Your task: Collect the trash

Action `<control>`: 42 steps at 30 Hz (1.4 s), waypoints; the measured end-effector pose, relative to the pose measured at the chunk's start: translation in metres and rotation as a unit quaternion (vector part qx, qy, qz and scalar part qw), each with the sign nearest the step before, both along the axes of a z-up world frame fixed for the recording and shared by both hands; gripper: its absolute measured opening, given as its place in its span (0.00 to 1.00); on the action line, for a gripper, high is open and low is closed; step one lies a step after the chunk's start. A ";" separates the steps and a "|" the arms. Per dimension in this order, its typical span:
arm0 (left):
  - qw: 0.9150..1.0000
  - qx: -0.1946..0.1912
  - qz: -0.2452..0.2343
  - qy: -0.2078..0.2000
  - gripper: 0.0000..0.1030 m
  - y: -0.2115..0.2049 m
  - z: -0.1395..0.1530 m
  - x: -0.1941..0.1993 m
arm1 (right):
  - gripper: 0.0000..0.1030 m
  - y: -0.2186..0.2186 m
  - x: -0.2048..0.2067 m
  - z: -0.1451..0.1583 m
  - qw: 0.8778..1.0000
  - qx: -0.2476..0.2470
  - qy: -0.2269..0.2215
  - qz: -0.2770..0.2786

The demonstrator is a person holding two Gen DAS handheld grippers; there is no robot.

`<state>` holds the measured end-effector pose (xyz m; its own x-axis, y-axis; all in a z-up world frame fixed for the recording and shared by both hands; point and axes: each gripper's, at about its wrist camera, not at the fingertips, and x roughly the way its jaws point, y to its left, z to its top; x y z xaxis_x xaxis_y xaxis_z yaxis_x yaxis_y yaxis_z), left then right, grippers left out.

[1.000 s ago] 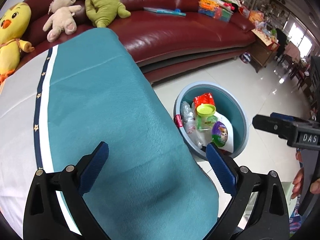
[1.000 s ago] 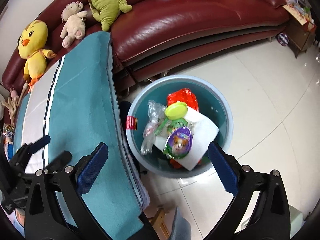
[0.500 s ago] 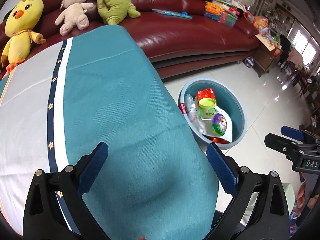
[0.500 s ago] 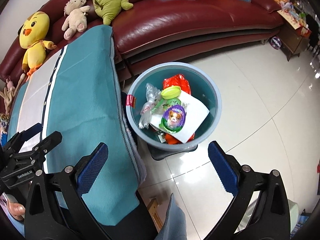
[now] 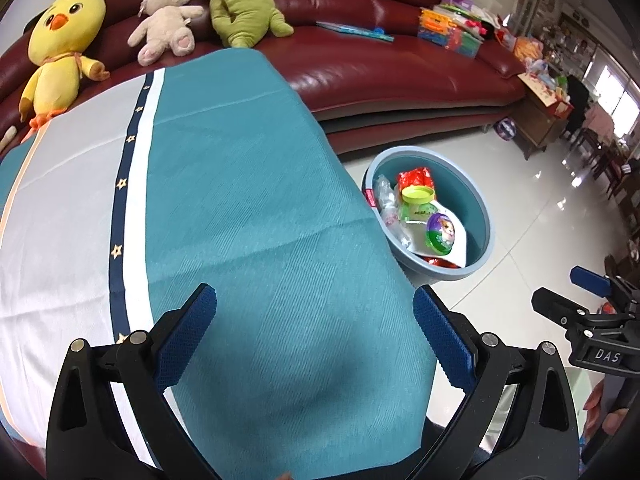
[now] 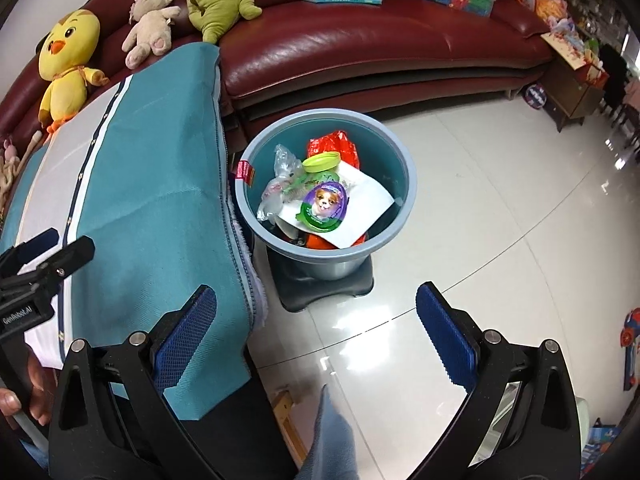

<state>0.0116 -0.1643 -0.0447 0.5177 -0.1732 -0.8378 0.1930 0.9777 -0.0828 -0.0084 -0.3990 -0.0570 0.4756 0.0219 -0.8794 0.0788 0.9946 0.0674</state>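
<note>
— Where are your grippers?

— My left gripper (image 5: 314, 336) hangs over the near right part of the table (image 5: 248, 184), above its teal cloth, fingers spread wide with nothing between them. My right gripper (image 6: 316, 340) is off the table's right edge, over the floor (image 6: 500, 208), jaws just as wide and empty.

— And the trash?

— It is all in the bin (image 6: 404, 160), which stands on the floor just beside the table's right edge, in front of the sofa (image 6: 360, 40). On top lies a white sheet (image 6: 364, 204) with a round dog-print lid (image 6: 325, 204) on it. A green-capped jar (image 6: 321, 162), a clear bag (image 6: 282, 178) and a red wrapper (image 6: 336, 142) sit behind those, toward the sofa.

— Anything on the table?

— Only the cloth, as far as I see. Three plush toys (image 5: 60, 48) sit on the sofa beyond its far edge.
</note>
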 end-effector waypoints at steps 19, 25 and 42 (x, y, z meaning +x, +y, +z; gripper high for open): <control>1.000 0.014 0.002 0.011 0.96 0.000 -0.008 0.002 | 0.93 0.005 0.005 -0.016 1.000 0.002 0.015 0.010; 1.000 0.021 0.003 0.014 0.96 -0.002 -0.013 0.005 | 0.93 0.004 0.008 -0.021 1.000 0.005 0.022 0.007; 1.000 0.020 0.000 0.010 0.96 -0.004 -0.020 0.006 | 0.93 0.007 0.013 -0.023 1.000 0.005 0.024 0.008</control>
